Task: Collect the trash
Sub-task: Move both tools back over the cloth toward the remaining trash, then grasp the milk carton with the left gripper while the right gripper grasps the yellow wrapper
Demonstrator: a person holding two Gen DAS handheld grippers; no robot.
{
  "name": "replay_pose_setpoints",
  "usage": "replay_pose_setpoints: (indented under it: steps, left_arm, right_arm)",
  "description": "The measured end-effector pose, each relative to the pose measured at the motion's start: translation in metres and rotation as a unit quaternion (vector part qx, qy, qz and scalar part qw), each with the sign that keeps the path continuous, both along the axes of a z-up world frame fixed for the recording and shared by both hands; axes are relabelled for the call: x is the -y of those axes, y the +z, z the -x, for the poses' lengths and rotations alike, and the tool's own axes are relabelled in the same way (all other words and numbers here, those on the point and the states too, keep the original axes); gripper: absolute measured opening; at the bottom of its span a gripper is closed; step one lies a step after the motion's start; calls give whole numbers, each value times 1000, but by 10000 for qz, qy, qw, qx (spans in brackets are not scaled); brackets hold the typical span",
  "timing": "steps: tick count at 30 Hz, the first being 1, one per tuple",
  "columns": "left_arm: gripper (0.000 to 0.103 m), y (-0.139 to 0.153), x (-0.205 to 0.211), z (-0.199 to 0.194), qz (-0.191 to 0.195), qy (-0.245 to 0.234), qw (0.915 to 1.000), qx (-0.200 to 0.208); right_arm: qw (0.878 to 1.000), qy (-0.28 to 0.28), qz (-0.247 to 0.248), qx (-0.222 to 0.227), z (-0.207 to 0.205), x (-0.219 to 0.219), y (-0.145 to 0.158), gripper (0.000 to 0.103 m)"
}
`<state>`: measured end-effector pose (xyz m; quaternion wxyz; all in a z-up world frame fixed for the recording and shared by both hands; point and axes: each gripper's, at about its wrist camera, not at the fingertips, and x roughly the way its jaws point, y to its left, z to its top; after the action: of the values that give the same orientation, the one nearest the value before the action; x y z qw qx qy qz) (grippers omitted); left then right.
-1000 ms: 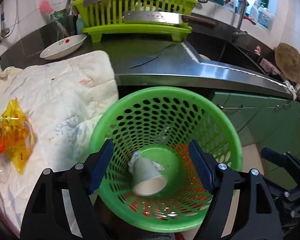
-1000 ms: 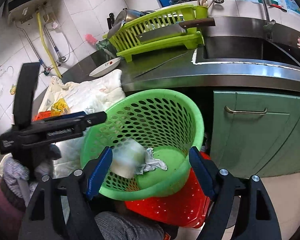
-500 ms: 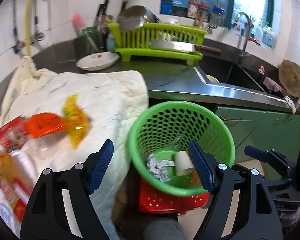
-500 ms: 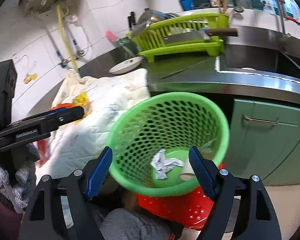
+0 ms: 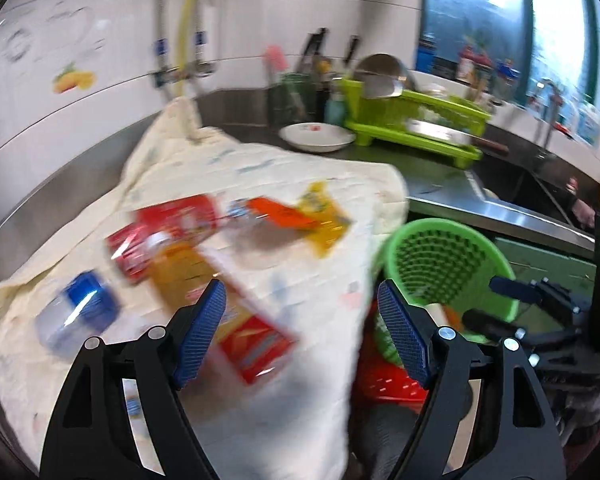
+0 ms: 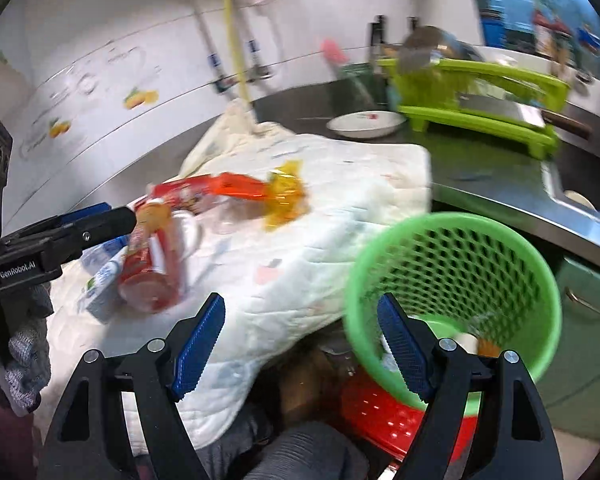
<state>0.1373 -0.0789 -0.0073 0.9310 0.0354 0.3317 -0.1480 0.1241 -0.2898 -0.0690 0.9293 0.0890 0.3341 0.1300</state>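
Observation:
A green perforated bin [image 5: 444, 264] [image 6: 456, 288] stands on a red stool [image 6: 384, 412] beside the counter, with a paper cup and crumpled paper at its bottom. Trash lies on a white quilted cloth [image 5: 268, 184] [image 6: 340, 184]: a red packet [image 5: 164, 228], an orange and yellow wrapper [image 5: 312, 220] [image 6: 276, 196], a carton [image 5: 236, 320], a blue-labelled bottle [image 5: 80, 308], a red can [image 6: 152, 268]. My left gripper [image 5: 300, 332] hangs open over the cloth's near edge, empty. My right gripper [image 6: 300, 340] is open between cloth and bin, empty.
A lime dish rack [image 5: 412, 128] [image 6: 476, 92] with a cleaver, a white plate [image 5: 316, 136] and a knife block stand at the back of the steel counter. The sink [image 6: 580, 196] lies to the right, green cabinets below. A gloved hand [image 6: 16, 344] holds the left gripper.
Both grippers have pulled back and up from over the bin and swung left toward the cloth. The cup and paper stay in the bin. More trash on the cloth has come into view.

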Motion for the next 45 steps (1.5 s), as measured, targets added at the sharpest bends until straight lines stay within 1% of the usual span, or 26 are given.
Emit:
replay_pose_setpoints:
  steps: [5,9,13,16,18,21,25,30,33,34,36,37,40,43,45]
  left_arm:
    - [77,-6,-52,5,23,493,9988,-63]
    - [77,-15,-86,5,59,829,9964,-159]
    - [77,-25,-110,6,88,1024,9943,-278]
    - [77,-33,-120,5,90,1135,9928,-363]
    - [77,-37,-127,5,120,1195,9920,-399]
    - [77,-40,-133,4,208,1204,9915,-450]
    - [77,-44,-138,2,178,1235,9911,-467]
    - [77,-47,-142,-3,146,1192,9914,-511]
    - [77,-52,-140,-8,102,1107,9919,-614]
    - [77,-53,-138,-9,71,1074,9922,-631]
    - [78,-55,-135,-11,17,980,9930,-654]
    - [79,-56,-134,-12,-14,941,9934,-662]
    - [81,-60,-128,-16,-95,803,9942,-705]
    - [81,-63,-125,-22,-106,690,9944,-790]
    - [81,-66,-122,-27,-181,644,9942,-843]
  right_arm:
    - [9995,314,71,44,-19,-31,9,76]
    - [9990,415,170,69,-34,-50,13,76]
    - [9991,395,164,34,-51,-54,12,76]
    - [9993,281,226,40,-71,-52,12,76]
    - [9996,230,174,20,-88,-49,13,74]
    - [9998,172,61,-6,-113,-44,15,72]
    - [9998,99,-55,-176,-155,-39,14,68]
    - [9993,-2,-120,-365,-194,-36,4,65]
    - [9979,-43,-264,-584,-214,-34,-9,63]
    - [9975,-85,-300,-634,-219,-34,-12,62]
    - [9954,-81,-531,-793,-230,-30,-22,61]
    - [9947,-121,-588,-840,-234,-28,-25,60]
    - [9913,-33,-817,-1031,-246,-26,-35,60]
    - [9897,-109,-788,-1188,-254,-26,-44,59]
    - [9878,-121,-924,-1246,-255,-22,-48,54]
